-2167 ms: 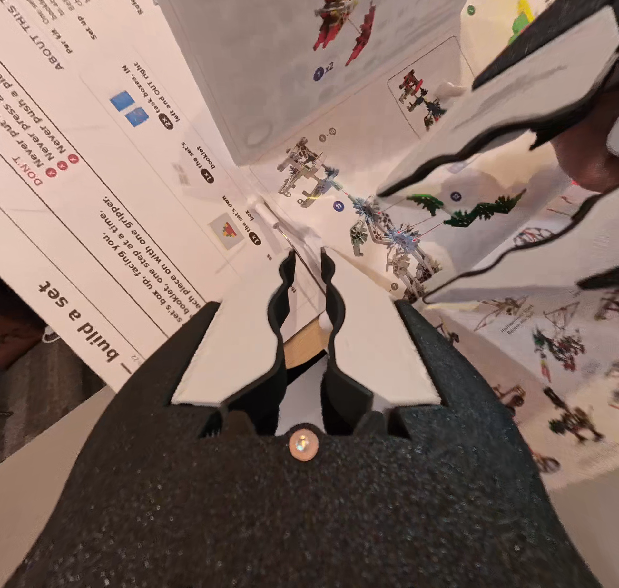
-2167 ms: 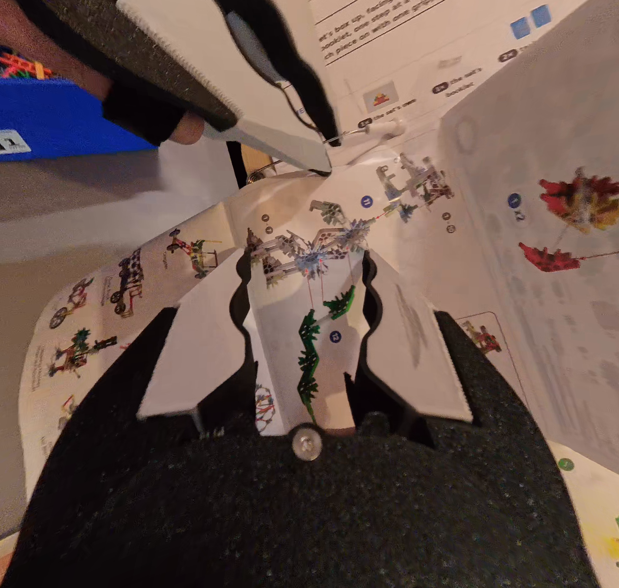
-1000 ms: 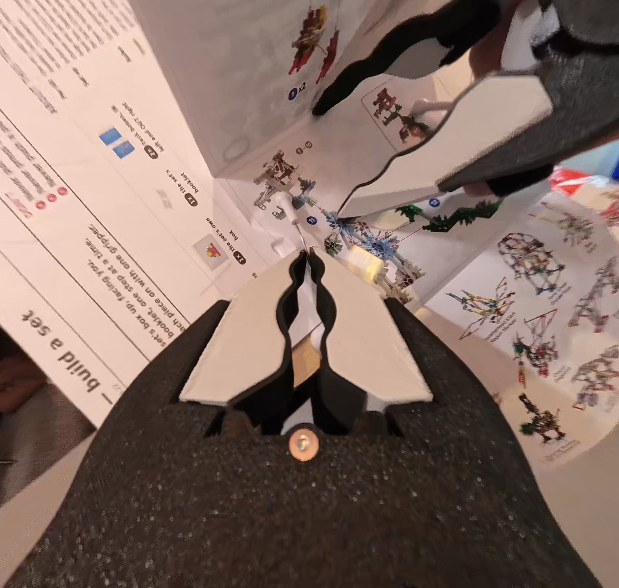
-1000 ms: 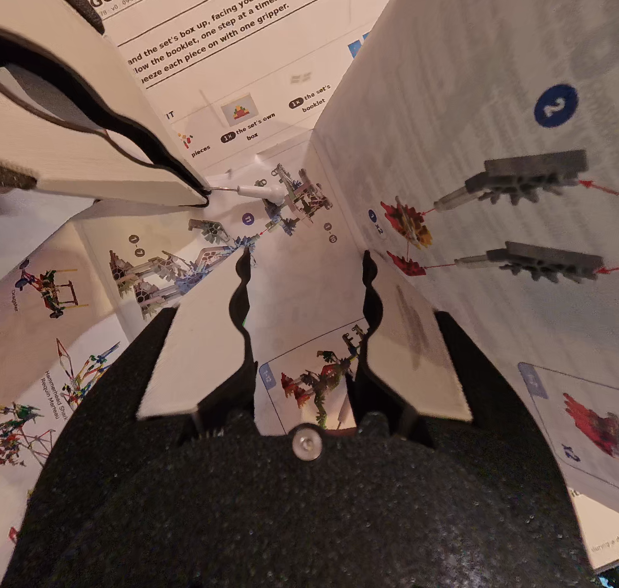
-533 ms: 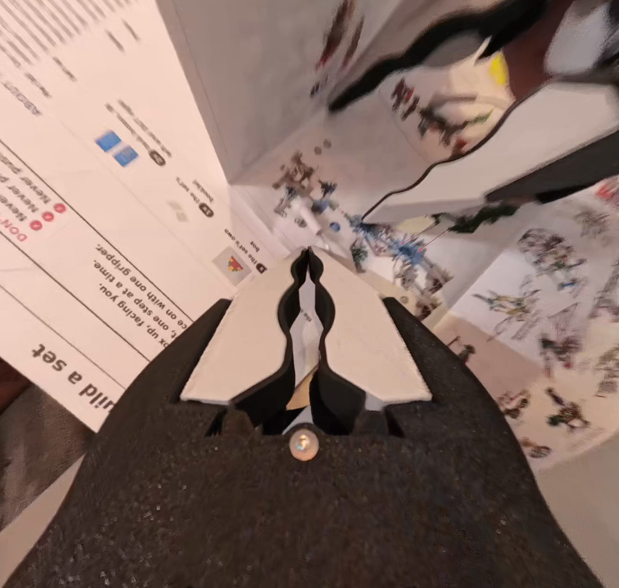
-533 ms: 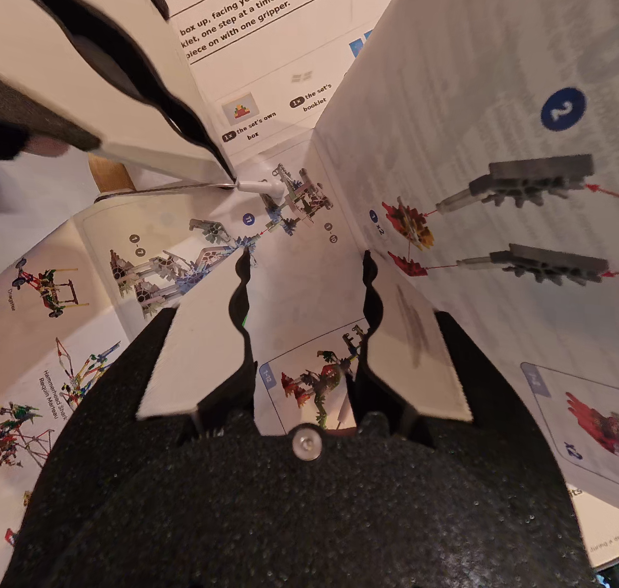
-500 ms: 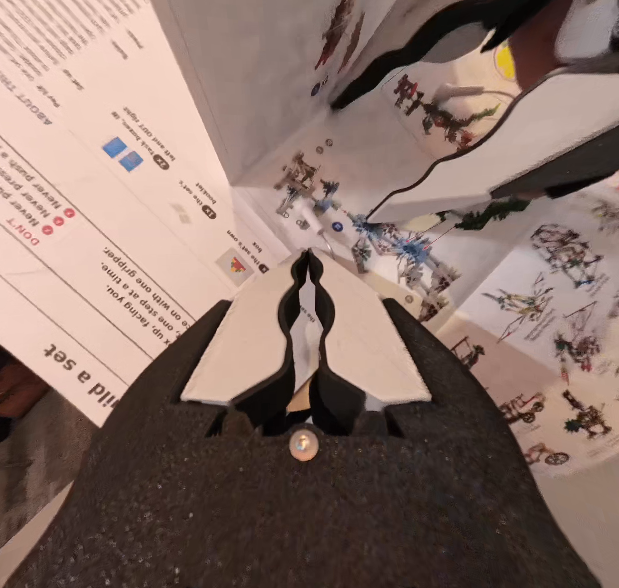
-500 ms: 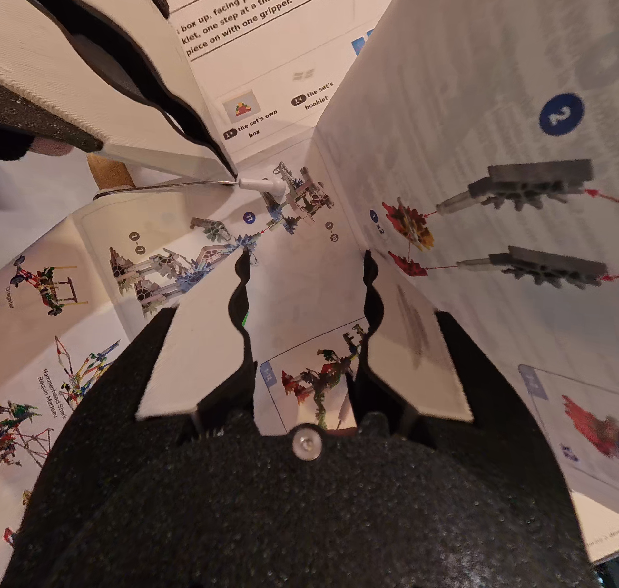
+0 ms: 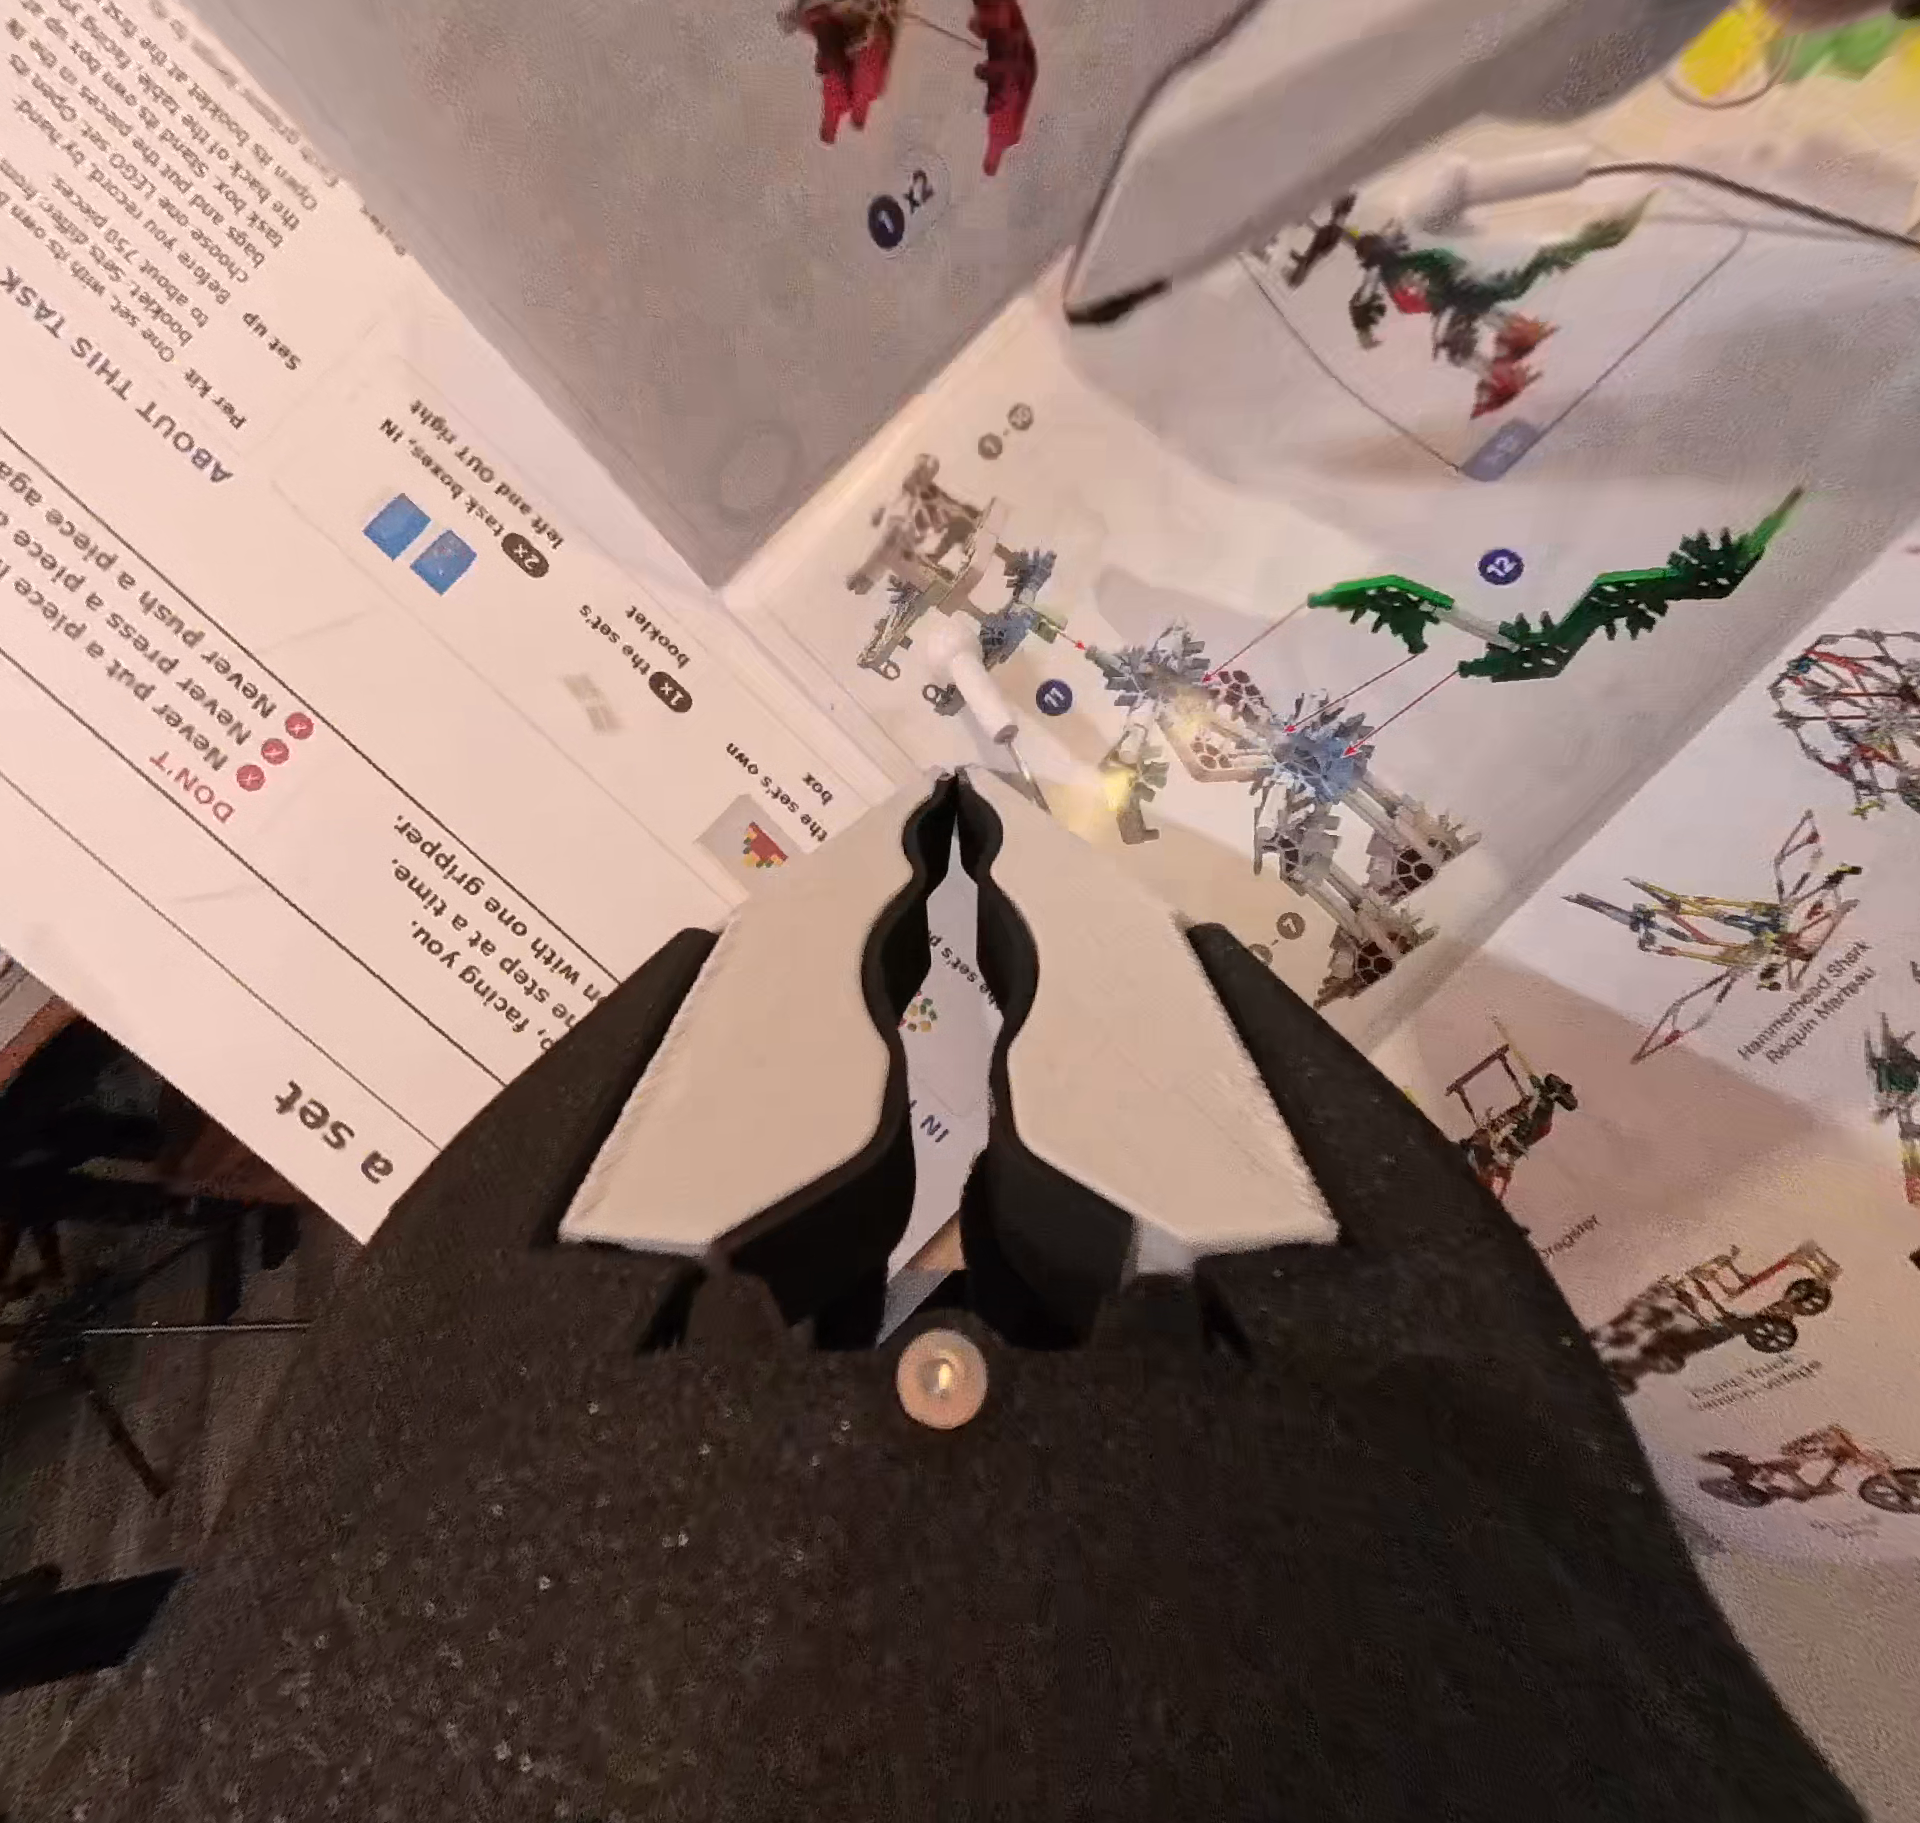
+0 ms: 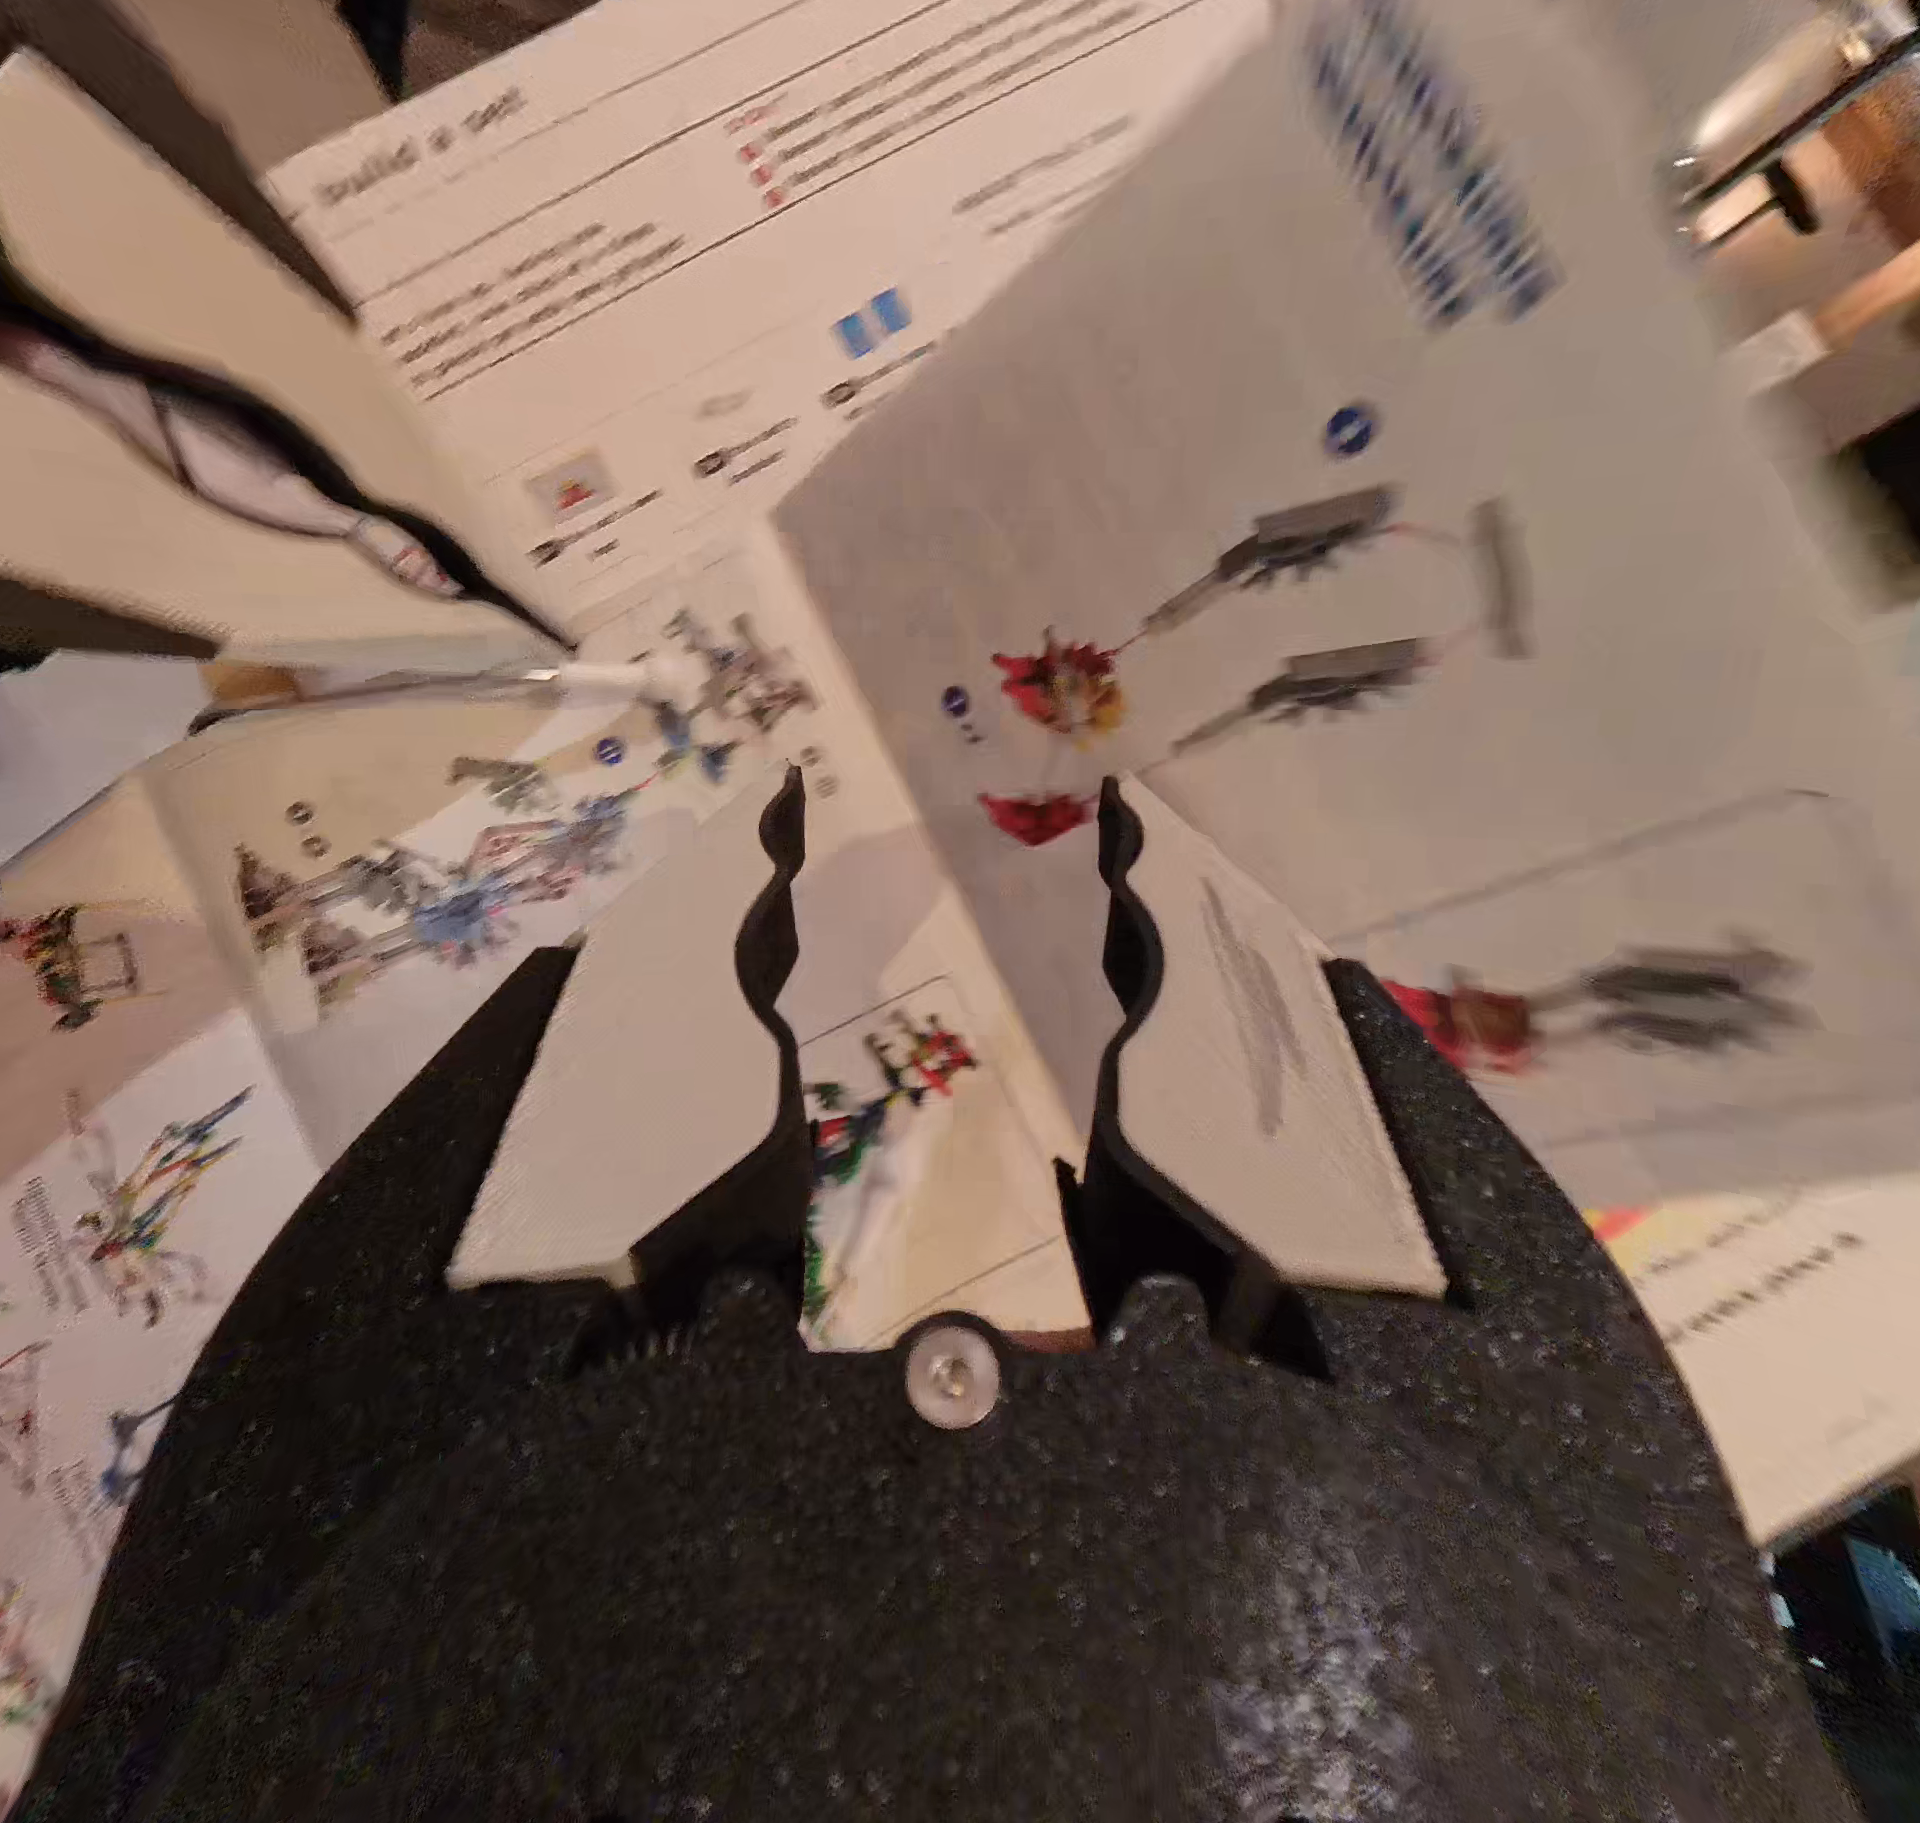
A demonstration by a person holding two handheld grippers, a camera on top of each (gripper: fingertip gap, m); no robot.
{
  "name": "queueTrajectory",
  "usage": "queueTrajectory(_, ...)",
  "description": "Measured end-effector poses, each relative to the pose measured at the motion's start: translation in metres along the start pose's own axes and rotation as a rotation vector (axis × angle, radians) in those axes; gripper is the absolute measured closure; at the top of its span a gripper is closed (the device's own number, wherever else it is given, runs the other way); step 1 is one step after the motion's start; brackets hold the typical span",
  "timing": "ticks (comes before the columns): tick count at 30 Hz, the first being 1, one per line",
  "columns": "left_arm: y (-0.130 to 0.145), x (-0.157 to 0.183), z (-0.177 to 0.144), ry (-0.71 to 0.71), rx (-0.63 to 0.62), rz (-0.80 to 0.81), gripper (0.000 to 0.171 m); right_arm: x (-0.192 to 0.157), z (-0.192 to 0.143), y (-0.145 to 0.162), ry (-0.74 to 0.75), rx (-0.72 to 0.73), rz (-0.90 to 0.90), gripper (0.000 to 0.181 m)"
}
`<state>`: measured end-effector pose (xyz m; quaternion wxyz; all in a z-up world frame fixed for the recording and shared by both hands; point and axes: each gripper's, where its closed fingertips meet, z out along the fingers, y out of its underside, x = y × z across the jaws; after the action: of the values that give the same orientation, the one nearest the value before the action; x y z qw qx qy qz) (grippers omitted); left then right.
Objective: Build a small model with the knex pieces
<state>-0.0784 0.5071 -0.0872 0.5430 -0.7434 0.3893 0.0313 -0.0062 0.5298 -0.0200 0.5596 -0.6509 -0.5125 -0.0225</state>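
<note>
An open picture instruction booklet lies in front of me, with one page standing upright in mid-turn. A thin wire page-holder arm with a white cap lies across the left page, and also shows in the right wrist view. My left gripper is shut, its tips right beside the wire just below the cap; I cannot tell whether it pinches the wire. My right gripper is open, and the lower edge of the upright page runs between its jaws. The right gripper shows blurred at the top right of the left wrist view.
A printed white instruction sheet lies beyond the booklet on the left. A second white-capped wire arm lies on the right-hand page. Dark floor shows past the table edge at the left. A metal and wood object stands at the far right.
My left gripper closed at the wire arm and stays shut there. My right gripper pulled back and up while still open, and the upright page swung further over; the right wrist view is motion-blurred.
</note>
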Motion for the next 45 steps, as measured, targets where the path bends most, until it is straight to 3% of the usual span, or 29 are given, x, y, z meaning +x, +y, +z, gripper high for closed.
queueTrajectory(2, 0.0, 0.0, 0.0, 0.015, -0.001, -0.023, 0.171, 0.024, -0.004, -0.006, 0.047, 0.031, 0.068, 0.125)
queueTrajectory(6, -0.002, -0.001, -0.002, 0.028, 0.007, -0.057, 0.171, 0.031, 0.014, 0.028, -0.019, -0.128, 0.096, 0.118)
queueTrajectory(10, -0.017, -0.007, -0.011, -0.023, 0.075, -0.046, 0.17, 0.036, 0.011, 0.025, -0.029, -0.062, 0.189, 0.118)
queueTrajectory(17, -0.045, -0.021, -0.006, -0.112, 0.129, 0.04, 0.161, 0.064, -0.008, 0.028, 0.12, 0.013, 0.184, 0.123)
queueTrajectory(23, -0.064, -0.019, 0.016, -0.135, 0.135, 0.109, 0.163, 0.085, -0.016, 0.053, 0.222, -0.037, 0.214, 0.124)
queueTrajectory(25, -0.056, -0.029, 0.025, -0.211, 0.054, 0.137, 0.165, 0.08, -0.014, 0.054, 0.195, -0.024, 0.231, 0.126)
queueTrajectory(31, -0.048, -0.035, 0.024, -0.22, -0.007, 0.049, 0.171, 0.063, 0.004, 0.045, 0.139, -0.008, 0.171, 0.13)
queueTrajectory(35, -0.042, -0.032, 0.023, -0.21, -0.039, 0.058, 0.171, 0.059, 0.004, 0.039, 0.043, 0.013, 0.237, 0.124)
queueTrajectory(37, -0.045, -0.03, 0.02, -0.203, -0.03, 0.039, 0.171, 0.071, -0.007, 0.041, 0.083, 0.034, 0.284, 0.117)
queueTrajectory(42, -0.051, -0.031, 0.009, -0.204, 0.028, 0.008, 0.14, 0.085, -0.043, 0.067, 0.156, 0.035, 0.332, 0.111)
queueTrajectory(45, -0.05, -0.033, -0.002, -0.201, 0.055, -0.023, 0.134, 0.093, -0.06, 0.087, 0.179, 0.025, 0.38, 0.109)
